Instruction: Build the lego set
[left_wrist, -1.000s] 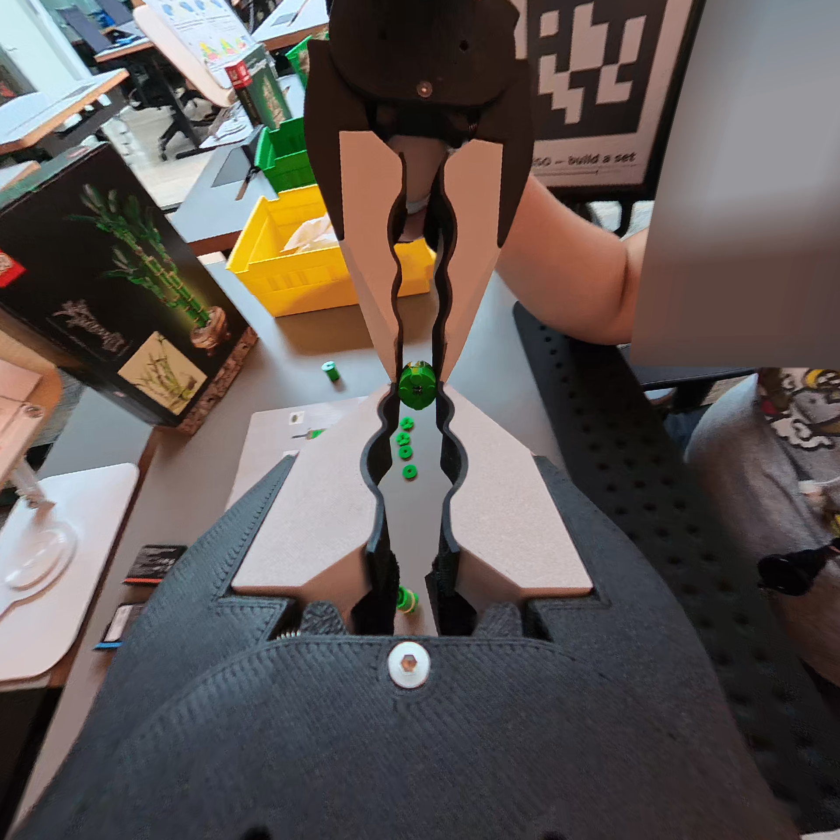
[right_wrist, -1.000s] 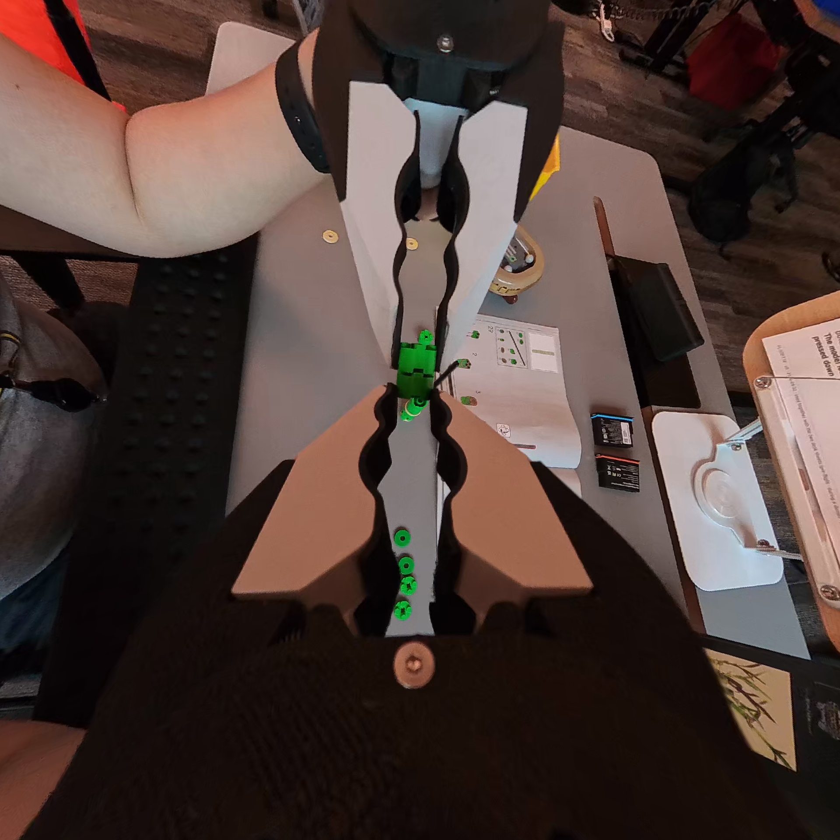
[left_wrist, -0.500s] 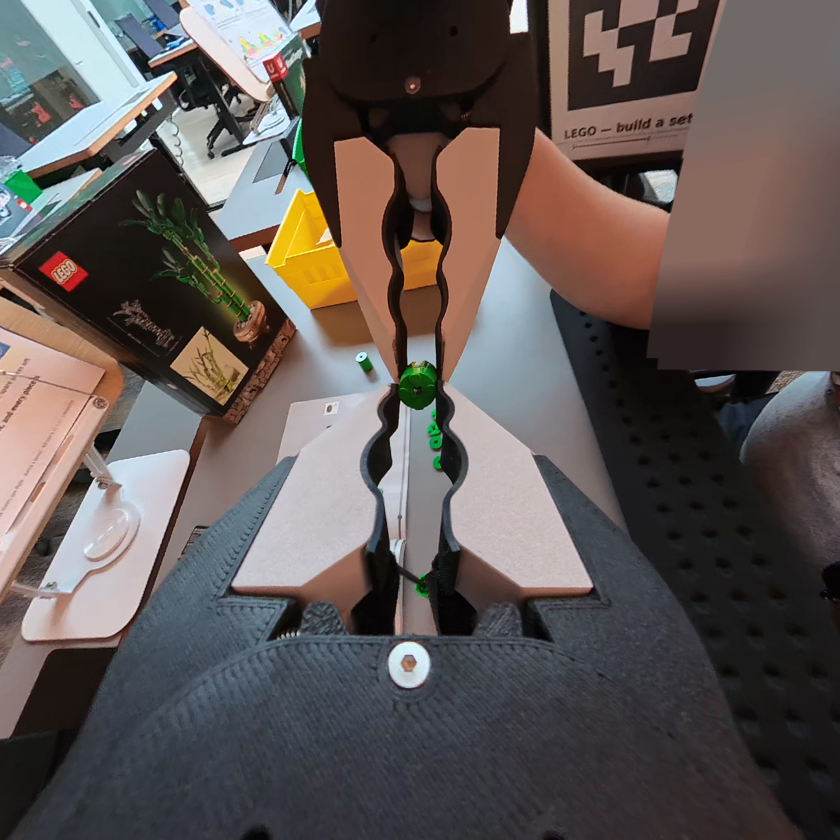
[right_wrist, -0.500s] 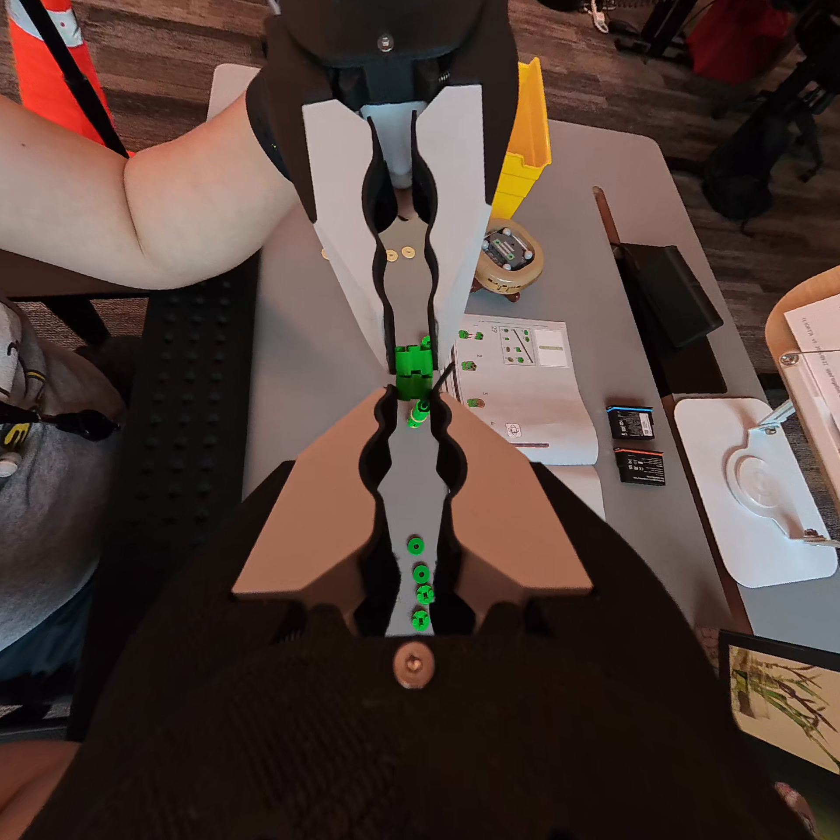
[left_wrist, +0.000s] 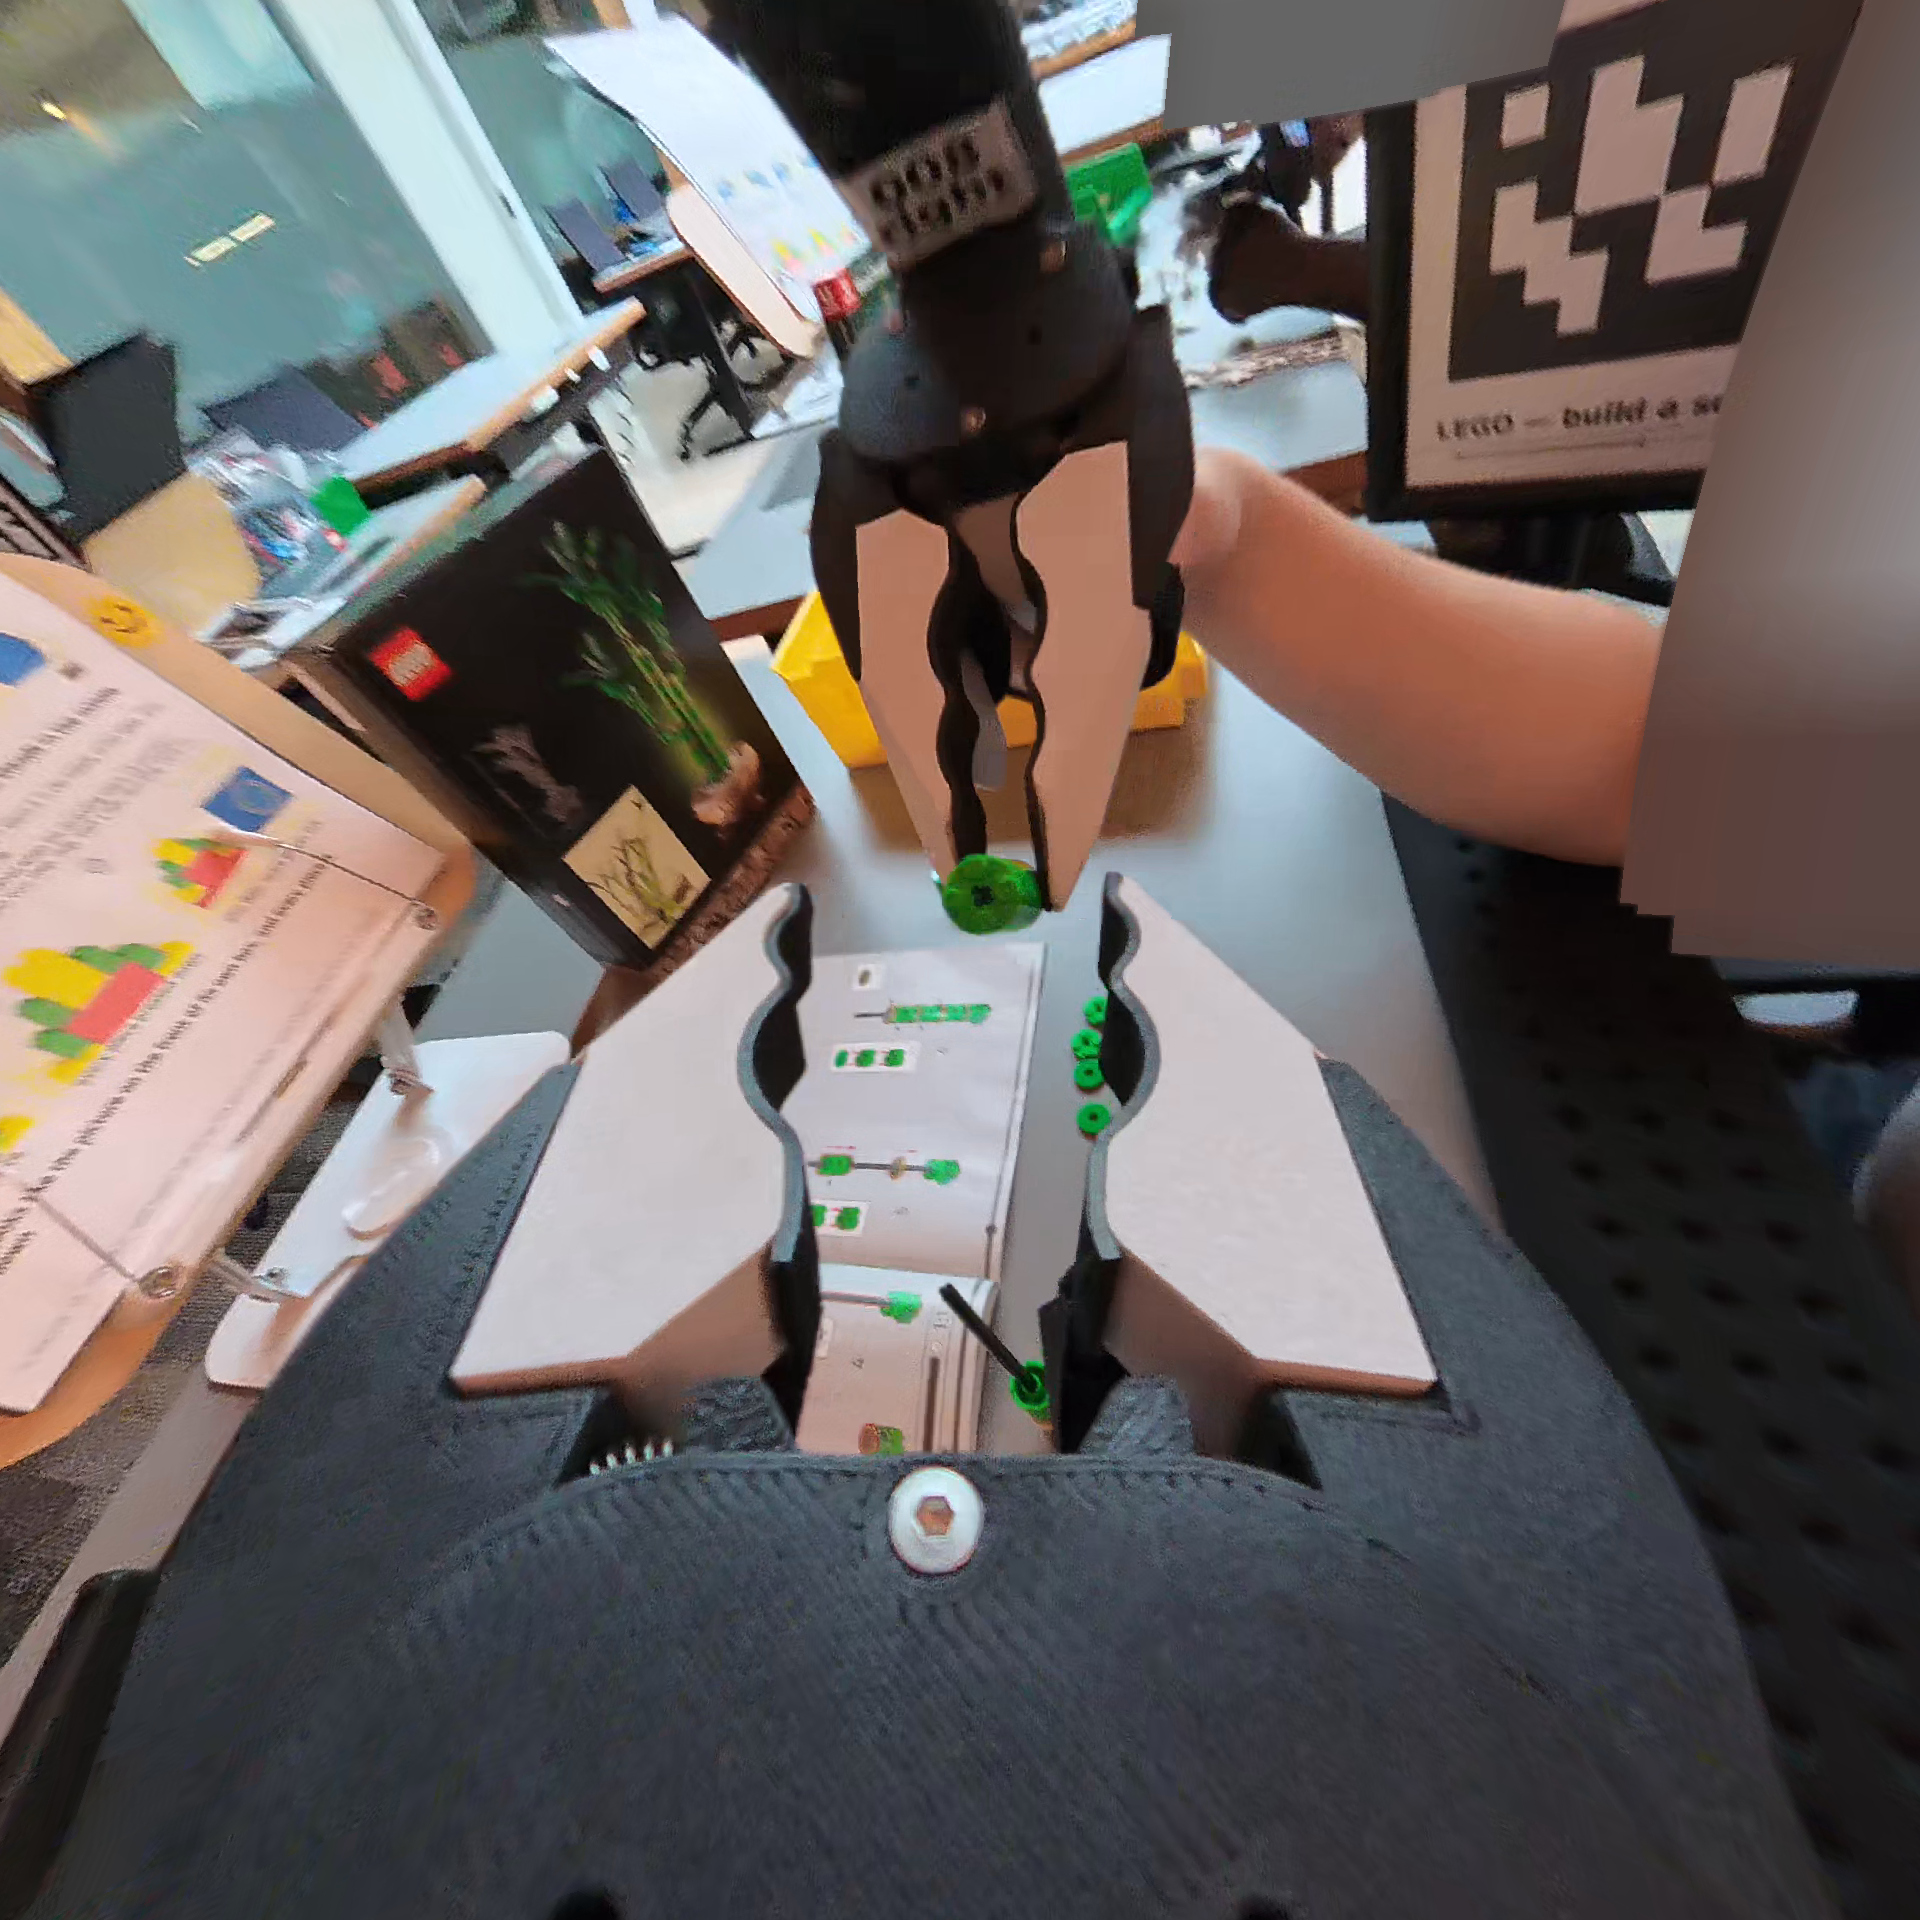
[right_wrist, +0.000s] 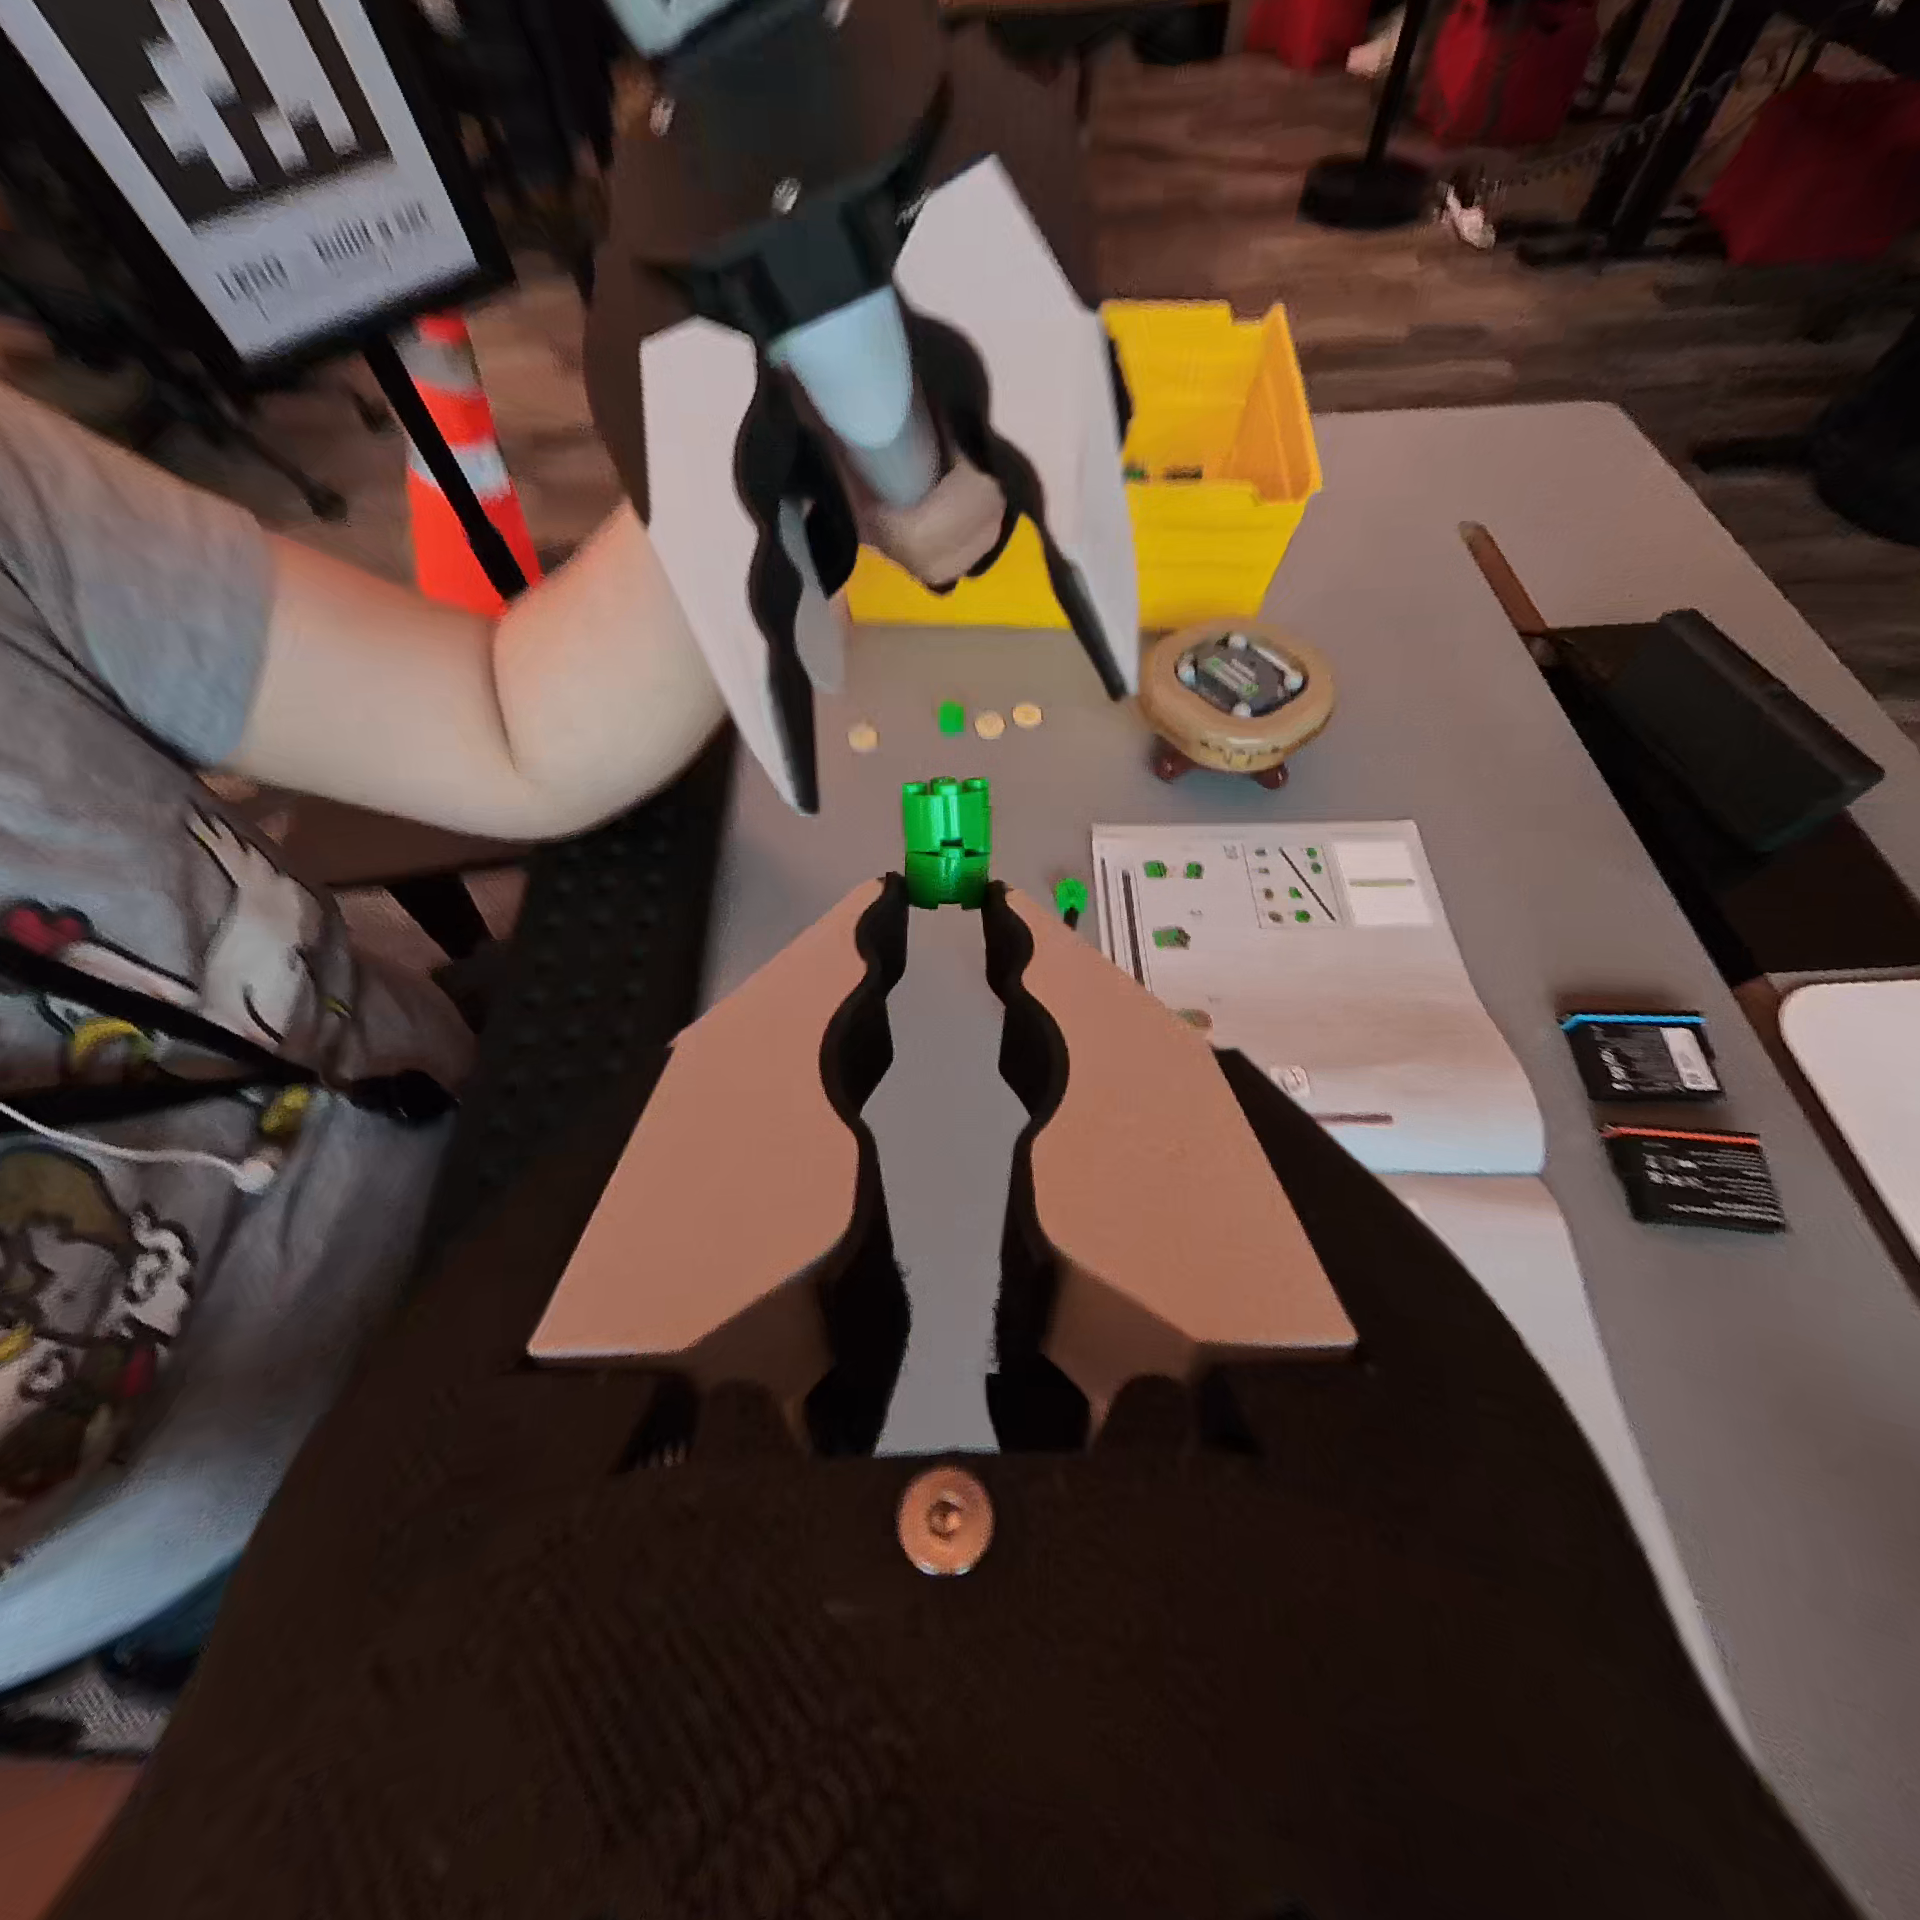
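Note:
My right gripper (right_wrist: 943, 891) is shut on a short stack of green round bricks (right_wrist: 943, 847), held upright above the grey table (right_wrist: 1455, 582). The stack also shows in the left wrist view (left_wrist: 992, 894), pinched at the tips of the right gripper. My left gripper (left_wrist: 953, 890) is open and empty, its fingers spread wide just short of the stack. In the right wrist view it hangs open beyond the stack, its fingertips (right_wrist: 805, 795) apart from it. Several small green round pieces (left_wrist: 1089, 1060) and a black axle with a green end (left_wrist: 997, 1351) lie on the table.
An open instruction booklet (right_wrist: 1320, 987) lies at the right. A yellow bin (right_wrist: 1195, 520), a tan round pot base (right_wrist: 1236, 696), tan discs (right_wrist: 987, 722) and two black cards (right_wrist: 1642, 1055) sit behind and beside it. The set's box (left_wrist: 582, 707) and a sign stand (left_wrist: 156, 935) stand at the left. The tips of both grippers are at nearly the same place.
My left gripper has opened, let go of the green stack and drawn back a little. My right gripper keeps hold of the stack. Both views have tilted up.

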